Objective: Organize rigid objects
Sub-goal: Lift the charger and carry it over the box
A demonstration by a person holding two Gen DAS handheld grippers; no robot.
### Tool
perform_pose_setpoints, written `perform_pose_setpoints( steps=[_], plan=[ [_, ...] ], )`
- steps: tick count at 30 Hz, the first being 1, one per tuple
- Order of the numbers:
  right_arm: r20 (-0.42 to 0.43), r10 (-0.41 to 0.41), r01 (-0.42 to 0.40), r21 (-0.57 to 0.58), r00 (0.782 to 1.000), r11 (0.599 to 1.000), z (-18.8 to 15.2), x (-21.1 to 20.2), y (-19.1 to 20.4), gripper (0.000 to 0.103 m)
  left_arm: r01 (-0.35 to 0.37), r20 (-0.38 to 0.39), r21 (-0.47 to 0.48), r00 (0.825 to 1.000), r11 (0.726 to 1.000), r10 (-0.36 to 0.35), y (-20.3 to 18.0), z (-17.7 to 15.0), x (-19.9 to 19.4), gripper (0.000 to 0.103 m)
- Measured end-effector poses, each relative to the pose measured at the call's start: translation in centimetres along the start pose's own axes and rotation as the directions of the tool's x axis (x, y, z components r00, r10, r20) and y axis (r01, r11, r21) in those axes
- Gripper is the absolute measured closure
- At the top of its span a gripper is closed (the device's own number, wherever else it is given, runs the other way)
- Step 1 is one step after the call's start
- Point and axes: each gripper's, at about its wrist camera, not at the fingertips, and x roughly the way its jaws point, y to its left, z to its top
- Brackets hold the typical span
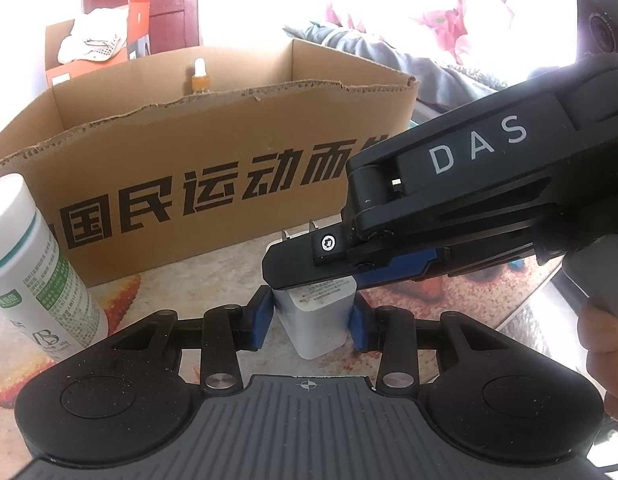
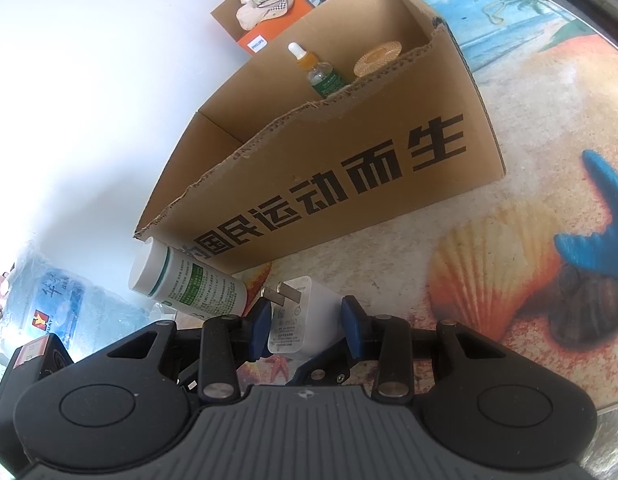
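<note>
Gripping white charger [image 1: 315,320] from both sides: left gripper [image 1: 309,320] and right gripper [image 2: 307,326] both clamped on it, cardboard box [image 2: 349,184] just behind.

Right gripper [image 2: 307,322] clamps white charger [image 2: 305,316] on tabletop [image 2: 509,240]; white bottle [image 2: 189,288] beside it, cardboard box [image 2: 349,168] behind holding dropper bottle [image 2: 315,70].

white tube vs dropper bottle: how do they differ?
Place: the white tube stands outside the cardboard box, on the mat by its near corner; the dropper bottle stands inside it, near the back wall.
Look: the white tube is opaque white with a flat white cap and a green printed label; the dropper bottle is clear, with a white bulb, an amber neck and a green label.
Shared: both stand apart from the charger and the fingers.
</note>
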Motion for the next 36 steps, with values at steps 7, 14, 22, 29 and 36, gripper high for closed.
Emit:
perform_pose_setpoints(
  steps=[7,14,22,29,36],
  plan=[
    [0.014,0.01,-0.01,-0.018,1.0,1.0,0.0,-0.6,0.7,0.062,-0.012,0.017,0.006,1.0,1.0,0.012,-0.2,-0.1,-1.0,0.065],
    [0.034,0.026,-0.025,-0.037,0.999,0.999,-0.1,-1.4,1.2,0.062,-0.03,0.041,0.017,0.999,0.999,0.029,-0.7,-0.1,-2.2,0.065],
    [0.061,0.049,-0.045,-0.066,0.997,0.997,0.0,-2.7,2.1,0.062,-0.053,0.076,0.03,0.996,0.998,0.05,-1.1,-0.2,-3.6,0.065],
    [0.087,0.069,-0.06,-0.101,0.994,0.993,0.4,-3.8,3.3,0.062,-0.074,0.114,0.037,0.991,0.997,0.07,-1.3,-0.1,-4.9,0.065],
    [0.126,0.084,-0.063,-0.166,0.988,0.984,1.9,-4.9,5.9,0.062,-0.095,0.172,0.043,0.981,0.995,0.087,-1.0,1.2,-6.7,0.065]
  ],
)
